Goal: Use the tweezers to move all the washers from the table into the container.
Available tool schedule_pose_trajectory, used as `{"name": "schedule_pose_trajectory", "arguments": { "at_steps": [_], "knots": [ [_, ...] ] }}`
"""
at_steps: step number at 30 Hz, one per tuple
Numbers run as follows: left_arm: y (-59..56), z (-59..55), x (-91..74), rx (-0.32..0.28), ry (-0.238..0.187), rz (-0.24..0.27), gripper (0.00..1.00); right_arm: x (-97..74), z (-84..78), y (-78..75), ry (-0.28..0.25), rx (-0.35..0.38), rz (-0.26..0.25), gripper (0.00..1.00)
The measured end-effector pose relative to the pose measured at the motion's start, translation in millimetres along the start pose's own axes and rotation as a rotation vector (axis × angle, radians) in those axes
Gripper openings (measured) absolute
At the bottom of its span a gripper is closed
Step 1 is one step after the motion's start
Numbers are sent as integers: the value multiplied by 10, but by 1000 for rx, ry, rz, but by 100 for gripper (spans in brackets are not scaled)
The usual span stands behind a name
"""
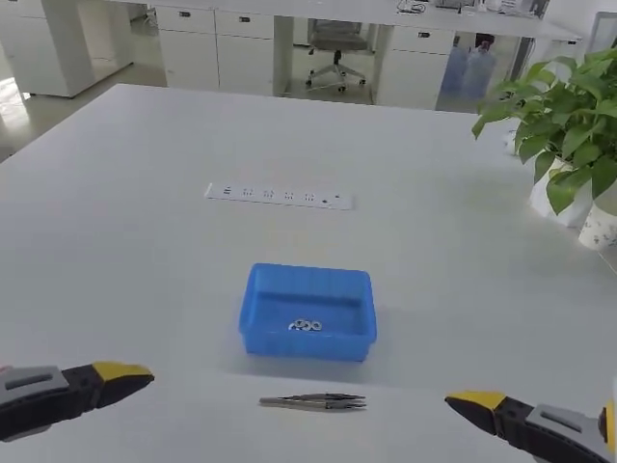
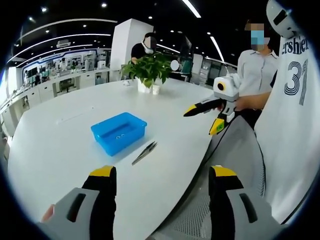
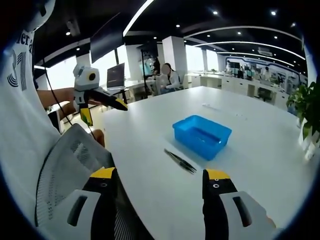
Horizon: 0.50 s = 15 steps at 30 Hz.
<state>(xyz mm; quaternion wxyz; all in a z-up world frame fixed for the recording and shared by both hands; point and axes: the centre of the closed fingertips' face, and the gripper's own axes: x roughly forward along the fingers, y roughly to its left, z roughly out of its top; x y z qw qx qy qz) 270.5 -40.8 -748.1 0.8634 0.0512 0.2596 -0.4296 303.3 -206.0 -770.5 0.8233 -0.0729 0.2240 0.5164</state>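
**Both grippers wide and empty, washers in container, tweezers on worktop**

White worktop (image 1: 145, 241), big, matte. Potted plant (image 1: 569, 116) at far right edge. White power strip (image 1: 280, 196) flat past the middle.

Blue container (image 1: 307, 311): plastic, rectangular, open top, ribbed inner walls. It sits mid-worktop on the person's side of the strip, well apart from it.

Left gripper (image 2: 162, 172): yellow-tipped black jaws spread wide, nothing between them. In head view it is low at the left, off the near edge, apart from the container.

Right gripper (image 3: 160, 172): same look, jaws wide, nothing held. It is low at the right in head view. The left gripper view also catches it, held up in a hand with its jaws spread.

Tweezers (image 1: 313, 401): slim grey metal, lying flat on the worktop just in front of the container's near wall, parallel to it and between the two grippers. Neither gripper touches them.

Washers (image 1: 306, 326): small silvery rings clustered on the container floor near its front wall. Count unclear, looks like two or three.
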Motion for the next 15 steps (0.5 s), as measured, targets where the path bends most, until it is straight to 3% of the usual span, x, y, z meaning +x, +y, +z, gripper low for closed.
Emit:
{"name": "schedule_pose_trajectory", "arguments": {
  "at_steps": [15],
  "knots": [
    [20,-25,-7,-6,10,8,81,-18,-26,-16,6,7,-13,70]
  ]
}}
